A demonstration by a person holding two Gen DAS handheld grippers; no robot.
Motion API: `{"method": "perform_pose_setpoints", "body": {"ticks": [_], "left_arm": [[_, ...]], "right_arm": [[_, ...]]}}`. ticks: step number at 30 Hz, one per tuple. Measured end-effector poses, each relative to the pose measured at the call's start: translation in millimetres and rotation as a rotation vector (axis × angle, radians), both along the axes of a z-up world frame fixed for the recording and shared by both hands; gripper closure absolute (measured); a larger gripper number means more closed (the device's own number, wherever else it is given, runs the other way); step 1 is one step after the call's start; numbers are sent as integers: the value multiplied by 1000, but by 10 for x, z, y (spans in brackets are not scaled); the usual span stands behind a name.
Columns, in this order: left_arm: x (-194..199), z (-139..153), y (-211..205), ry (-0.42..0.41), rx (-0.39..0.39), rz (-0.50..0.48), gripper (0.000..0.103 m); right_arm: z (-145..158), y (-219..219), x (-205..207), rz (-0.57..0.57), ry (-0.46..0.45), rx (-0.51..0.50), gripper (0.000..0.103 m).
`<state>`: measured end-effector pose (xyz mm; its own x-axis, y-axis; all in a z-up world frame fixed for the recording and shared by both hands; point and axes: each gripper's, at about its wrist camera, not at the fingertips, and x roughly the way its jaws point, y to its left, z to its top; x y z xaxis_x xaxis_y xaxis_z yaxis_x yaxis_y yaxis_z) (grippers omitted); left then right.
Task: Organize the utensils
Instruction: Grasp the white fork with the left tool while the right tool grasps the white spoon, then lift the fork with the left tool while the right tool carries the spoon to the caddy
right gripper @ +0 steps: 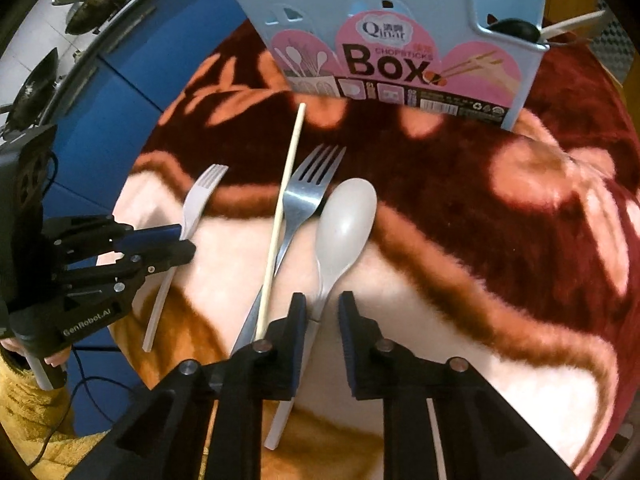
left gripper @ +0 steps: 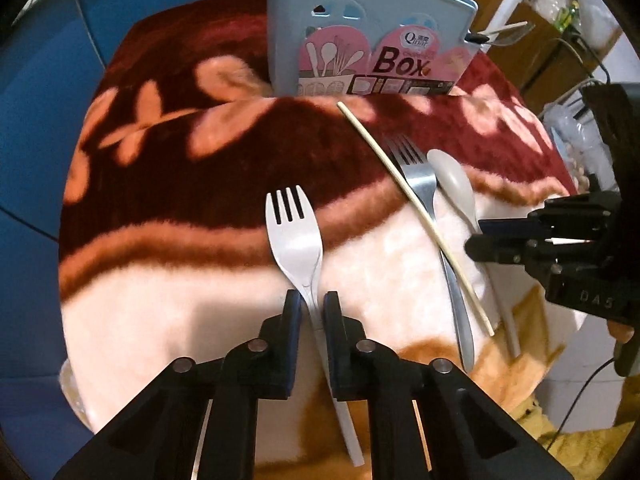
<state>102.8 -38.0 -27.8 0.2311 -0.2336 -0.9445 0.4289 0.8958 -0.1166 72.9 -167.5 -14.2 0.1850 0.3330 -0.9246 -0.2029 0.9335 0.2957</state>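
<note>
Left wrist view is showing the left tongs (left gripper: 311, 304) spread around the white plastic fork (left gripper: 294, 236), lying on the red floral fleece blanket (left gripper: 200, 168); closing off-centre risks flipping it. Right tongs (right gripper: 322, 306) are straddling the grey plastic spoon (right gripper: 346, 220), spread.

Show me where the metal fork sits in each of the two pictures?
Left wrist view: metal fork right of centre, under the chopstick, beside the spoon.
Right wrist view: metal fork at centre, between chopstick and spoon.
Shared landmark: blue box behind.
</note>
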Motion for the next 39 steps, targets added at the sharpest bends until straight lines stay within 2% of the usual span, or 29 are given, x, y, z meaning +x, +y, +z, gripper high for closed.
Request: {"method": "perform_pose_setpoints", "body": {"ticks": [3, 8, 13, 16, 26, 34, 39], "left_arm": [[-21, 24, 44, -22, -31, 13, 97], [-122, 100, 153, -64, -135, 41, 97], [-240, 309, 212, -171, -224, 47, 97], [-236, 394, 190, -205, -269, 60, 97], [-66, 815, 108, -384, -391, 107, 97], [199, 1266, 53, -554, -437, 151, 97], [377, 1430, -49, -646, -440, 162, 97]], "right_arm": [[-1, -39, -6, -14, -7, 20, 91], [17, -230, -114, -67, -54, 105, 95], [140, -363, -269, -98, -156, 156, 95], [223, -415, -336, -117, -210, 185, 95], [683, -579, -414, -187, -509, 280, 95], [1029, -694, -269, -244, -713, 301, 95], [1150, -751, -111, -288, -820, 278, 95]]}}
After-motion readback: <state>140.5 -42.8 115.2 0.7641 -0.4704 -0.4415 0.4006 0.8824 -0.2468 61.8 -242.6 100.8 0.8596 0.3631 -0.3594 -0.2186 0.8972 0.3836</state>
